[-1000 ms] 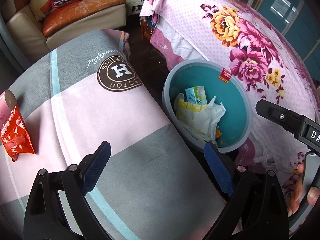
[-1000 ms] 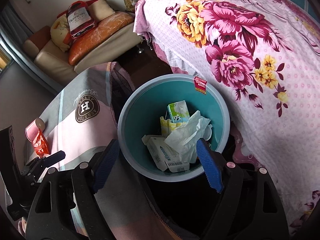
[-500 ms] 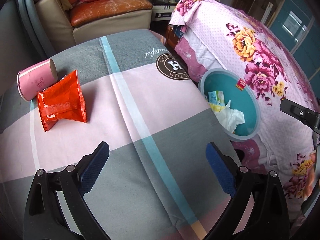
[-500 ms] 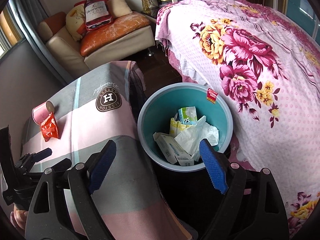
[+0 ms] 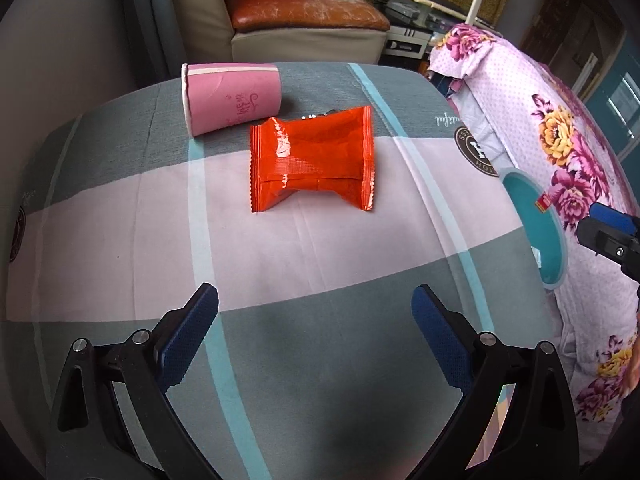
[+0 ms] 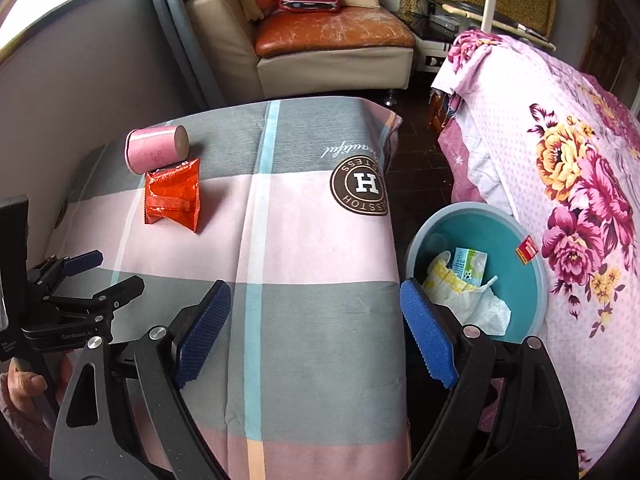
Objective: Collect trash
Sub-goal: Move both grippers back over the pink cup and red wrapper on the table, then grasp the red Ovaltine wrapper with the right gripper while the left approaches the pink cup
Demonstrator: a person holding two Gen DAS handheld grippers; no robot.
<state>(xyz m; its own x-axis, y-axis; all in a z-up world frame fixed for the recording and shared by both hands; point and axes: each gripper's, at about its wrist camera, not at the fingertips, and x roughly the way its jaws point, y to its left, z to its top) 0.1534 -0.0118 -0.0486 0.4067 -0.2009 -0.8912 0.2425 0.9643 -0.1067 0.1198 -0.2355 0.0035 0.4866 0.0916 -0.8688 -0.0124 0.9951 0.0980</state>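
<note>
An orange foil wrapper (image 5: 314,164) lies on the checked cloth table (image 5: 320,272), with a pink paper cup (image 5: 230,98) on its side just behind it. My left gripper (image 5: 316,338) is open and empty, facing the wrapper from the near side. Both show in the right wrist view too: the wrapper (image 6: 173,196) and the cup (image 6: 156,148). My right gripper (image 6: 316,330) is open and empty over the table's right edge. The teal bin (image 6: 520,224) to its right holds a carton and crumpled paper.
A bed with a pink floral cover (image 6: 580,184) stands right of the bin. A sofa with an orange cushion (image 6: 332,32) is behind the table. A grey wall (image 6: 80,60) runs along the table's left. The left gripper also shows in the right wrist view (image 6: 100,272).
My left gripper has swung left from the bin to face the wrapper and cup, which are closer now. My right gripper has pulled back and left from over the bin.
</note>
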